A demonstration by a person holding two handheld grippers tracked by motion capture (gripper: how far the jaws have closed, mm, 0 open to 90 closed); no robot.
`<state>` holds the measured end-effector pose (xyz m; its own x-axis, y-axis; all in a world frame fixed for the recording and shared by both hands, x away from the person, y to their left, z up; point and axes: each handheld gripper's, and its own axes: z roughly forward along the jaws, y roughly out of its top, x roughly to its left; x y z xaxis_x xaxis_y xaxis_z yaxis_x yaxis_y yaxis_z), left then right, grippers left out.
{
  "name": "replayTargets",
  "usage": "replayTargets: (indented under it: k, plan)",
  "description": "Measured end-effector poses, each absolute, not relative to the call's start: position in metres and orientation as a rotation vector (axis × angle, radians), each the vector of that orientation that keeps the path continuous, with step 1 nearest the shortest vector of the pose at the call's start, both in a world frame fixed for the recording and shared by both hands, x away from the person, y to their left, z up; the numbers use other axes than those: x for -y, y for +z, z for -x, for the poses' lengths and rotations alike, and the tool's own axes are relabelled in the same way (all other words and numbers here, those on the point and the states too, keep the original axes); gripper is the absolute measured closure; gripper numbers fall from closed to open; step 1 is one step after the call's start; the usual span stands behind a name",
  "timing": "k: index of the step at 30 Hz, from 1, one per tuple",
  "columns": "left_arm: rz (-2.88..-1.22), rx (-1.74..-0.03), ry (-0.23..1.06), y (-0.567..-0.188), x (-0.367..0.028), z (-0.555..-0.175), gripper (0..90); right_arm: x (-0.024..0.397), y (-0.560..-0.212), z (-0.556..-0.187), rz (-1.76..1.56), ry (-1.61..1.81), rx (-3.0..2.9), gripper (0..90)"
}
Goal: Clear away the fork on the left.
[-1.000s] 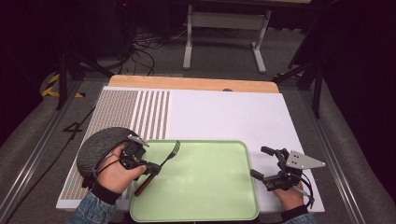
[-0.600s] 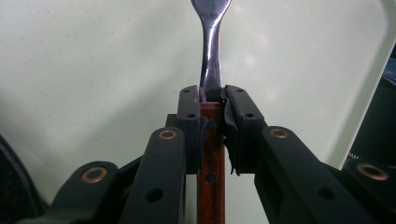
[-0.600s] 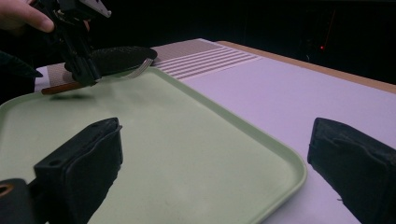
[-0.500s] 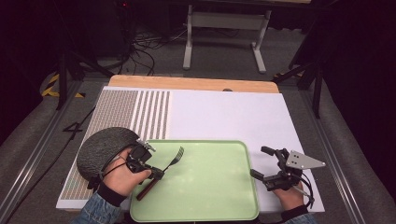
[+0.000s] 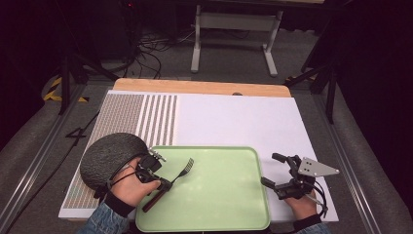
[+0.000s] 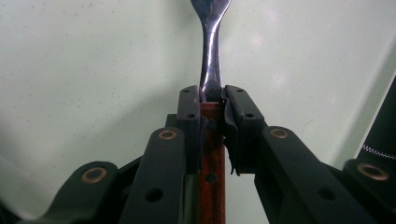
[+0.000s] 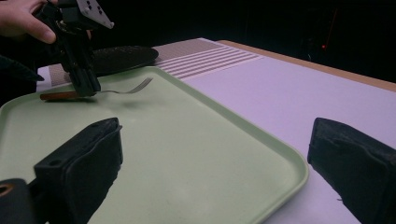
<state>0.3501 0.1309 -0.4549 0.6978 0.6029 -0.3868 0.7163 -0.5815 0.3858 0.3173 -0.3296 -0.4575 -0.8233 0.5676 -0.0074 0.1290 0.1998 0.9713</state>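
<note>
While the left gripper (image 5: 164, 184) stands over the near left part of the green tray (image 5: 229, 214), its jaws are drawn in tight on a fork (image 5: 168, 184), pinching it just where the reddish-brown wooden handle meets the metal neck. From the left gripper view the two pads (image 6: 189, 116) press against either side of that joint, the handle running back between and beneath the jaws and the shiny neck reaching straight ahead of them over the pale green tray floor. In the right gripper view the fork lies nearly level, low over the tray; whether it touches the floor cannot be told. Its tines curve upward beyond the jaws and the handle sticks out behind them. A hand (image 5: 130, 187) grips the left gripper from the near side. Just beside that hand, away from the tray, a dark round textured mat (image 5: 104, 158) lies on the white counter (image 5: 243, 122). The right gripper (image 5: 273, 169) is held well apart from the fork, off the tray's right edge, and its jaws gape wide with nothing between them; in its own view the tray's rim and the counter show through the gap.
</note>
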Motion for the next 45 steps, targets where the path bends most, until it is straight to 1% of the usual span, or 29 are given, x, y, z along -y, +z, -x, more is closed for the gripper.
replayTargets:
  k: [7,10,12,14,15,16,20,21,24,26,28,31,34,45]
  plan:
    - [-2.401,-1.014,-0.297,-0.458,-0.131,-0.351,77.3,0.33,-0.458,-0.317,-0.653,1.661,-2.118,3.9]
    - [-2.411,-1.01,-0.307,-0.457,-0.131,-0.351,75.1,0.33,-0.458,-0.318,-0.657,1.665,-2.122,3.9]
    - [-2.42,-1.006,-0.294,-0.456,-0.13,-0.351,70.3,0.33,-0.458,-0.318,-0.654,1.664,-2.123,3.9]
    - [-2.416,-1.005,-0.289,-0.456,-0.13,-0.35,67.6,0.33,-0.458,-0.318,-0.654,1.664,-2.123,3.9]
    - [-2.414,-0.995,-0.273,-0.455,-0.13,-0.35,66.7,0.33,-0.458,-0.318,-0.654,1.664,-2.123,3.9]
    - [-2.411,-0.989,-0.265,-0.454,-0.13,-0.35,63.8,0.33,-0.458,-0.318,-0.657,1.665,-2.122,3.9]
    - [-2.406,-0.946,-0.167,-0.45,-0.13,-0.349,60.7,0.329,-0.458,-0.319,-0.658,1.667,-2.125,3.9]
    - [-2.405,-0.916,-0.139,-0.449,-0.131,-0.349,61.1,0.329,-0.459,-0.319,-0.66,1.665,-2.126,3.9]
    - [-2.385,-0.865,-0.1,-0.446,-0.131,-0.348,72.9,0.329,-0.459,-0.319,-0.659,1.668,-2.125,3.9]
    - [-2.38,-0.798,-0.043,-0.445,-0.128,-0.347,79.5,0.33,-0.459,-0.319,-0.66,1.666,-2.125,3.9]
    - [-2.385,-0.759,0.002,-0.445,-0.126,-0.347,82.5,0.33,-0.459,-0.319,-0.659,1.671,-2.125,3.9]
    - [-2.411,-0.668,0.065,-0.447,-0.124,-0.347,89.9,0.33,-0.458,-0.319,-0.655,1.671,-2.123,3.9]
    - [-2.419,-0.615,0.088,-0.447,-0.12,-0.345,90.0,0.33,-0.458,-0.319,-0.657,1.671,-2.123,3.9]
    - [-2.476,-0.527,0.024,-0.456,-0.106,-0.344,90.0,0.33,-0.458,-0.319,-0.652,1.671,-2.122,3.8]
